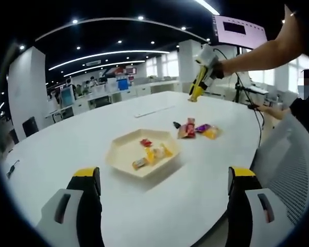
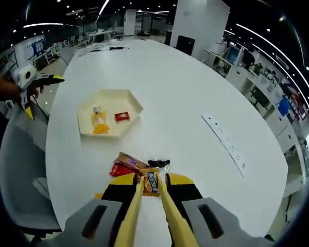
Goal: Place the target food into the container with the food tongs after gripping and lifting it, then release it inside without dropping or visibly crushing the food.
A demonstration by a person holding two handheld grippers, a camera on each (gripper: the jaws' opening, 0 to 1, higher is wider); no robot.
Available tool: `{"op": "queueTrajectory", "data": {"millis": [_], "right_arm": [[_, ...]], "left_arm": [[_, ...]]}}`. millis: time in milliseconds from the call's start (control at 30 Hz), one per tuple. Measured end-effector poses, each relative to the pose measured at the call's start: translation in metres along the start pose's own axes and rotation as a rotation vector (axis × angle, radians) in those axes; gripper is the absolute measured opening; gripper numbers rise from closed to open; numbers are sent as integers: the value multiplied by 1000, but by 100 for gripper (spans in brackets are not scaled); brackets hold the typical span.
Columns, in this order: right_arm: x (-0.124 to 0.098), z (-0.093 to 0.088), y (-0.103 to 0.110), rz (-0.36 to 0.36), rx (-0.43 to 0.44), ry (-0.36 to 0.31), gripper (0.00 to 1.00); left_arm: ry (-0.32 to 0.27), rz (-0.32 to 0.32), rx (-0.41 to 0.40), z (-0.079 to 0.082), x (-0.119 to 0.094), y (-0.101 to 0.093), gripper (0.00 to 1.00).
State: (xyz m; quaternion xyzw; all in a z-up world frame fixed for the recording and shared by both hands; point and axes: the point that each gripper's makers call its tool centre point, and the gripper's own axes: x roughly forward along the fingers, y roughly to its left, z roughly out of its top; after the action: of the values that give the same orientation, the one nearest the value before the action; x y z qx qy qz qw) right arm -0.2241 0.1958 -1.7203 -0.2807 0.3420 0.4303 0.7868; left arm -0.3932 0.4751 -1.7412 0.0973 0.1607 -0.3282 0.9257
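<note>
Right gripper view: right gripper (image 2: 150, 186) clamps yellow tongs (image 2: 170, 218) nipping a snack bar (image 2: 152, 182) above the packet pile (image 2: 127, 165); left gripper view: left gripper (image 1: 164, 180) wide apart, facing tray (image 1: 124, 145).

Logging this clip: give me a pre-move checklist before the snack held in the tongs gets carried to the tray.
1. Tongs closed on a blue-wrapped snack: ok.
2. Snack visibly crushed: cannot tell.
3. Hexagonal tray has free room beside the snacks in it: ok.
4. Table between snack pile and tray unobstructed: ok.
5. Left hand-held gripper open, back from the tray: ok.
6. Right hand-held gripper shut on the tongs: ok.
</note>
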Motion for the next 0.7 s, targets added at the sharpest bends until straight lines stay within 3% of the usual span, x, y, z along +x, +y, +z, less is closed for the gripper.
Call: {"op": "queueTrajectory", "data": {"millis": [367,700], "right_arm": [[21,56,24,26,-23,-56,21],[37,91,43,51,-61,-61,21]], "left_arm": [[15,-22,24,-3,2,-4,99],[-29,-19,16,6,-1,-1,99]]}}
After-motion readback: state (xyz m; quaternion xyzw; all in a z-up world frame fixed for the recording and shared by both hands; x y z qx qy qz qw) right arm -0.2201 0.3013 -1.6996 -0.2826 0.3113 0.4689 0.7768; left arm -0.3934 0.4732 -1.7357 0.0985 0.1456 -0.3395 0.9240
